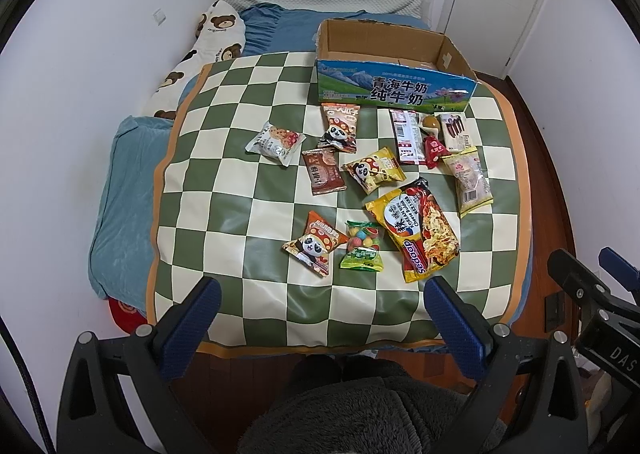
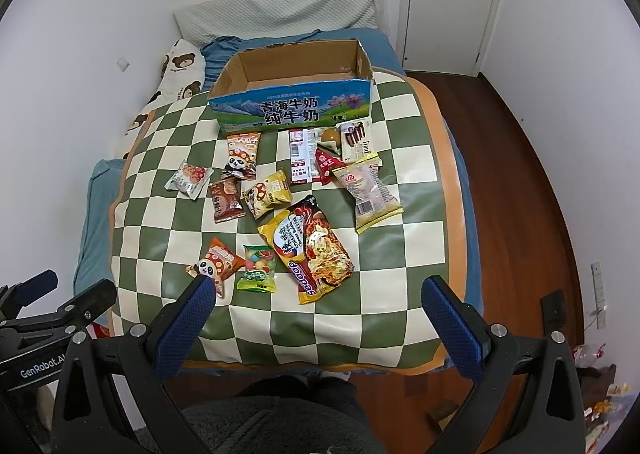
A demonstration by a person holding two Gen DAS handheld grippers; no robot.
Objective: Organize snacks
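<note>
Nothing looks sorted yet: the checked mat (image 1: 248,182) carries an open cardboard box (image 2: 296,66) that seems empty, with every snack, from the noodle packet (image 2: 308,250) to the candy bag (image 2: 258,268), lying loose before it, while the left gripper (image 1: 320,310) and right gripper (image 2: 320,310) hover spread wide, grasping nothing.

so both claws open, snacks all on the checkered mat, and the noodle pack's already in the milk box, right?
Not quite. The noodle pack is not in the milk box; it lies on the checkered mat with the other snacks, as the right wrist view shows. Both the left claw and right claw are open.
</note>
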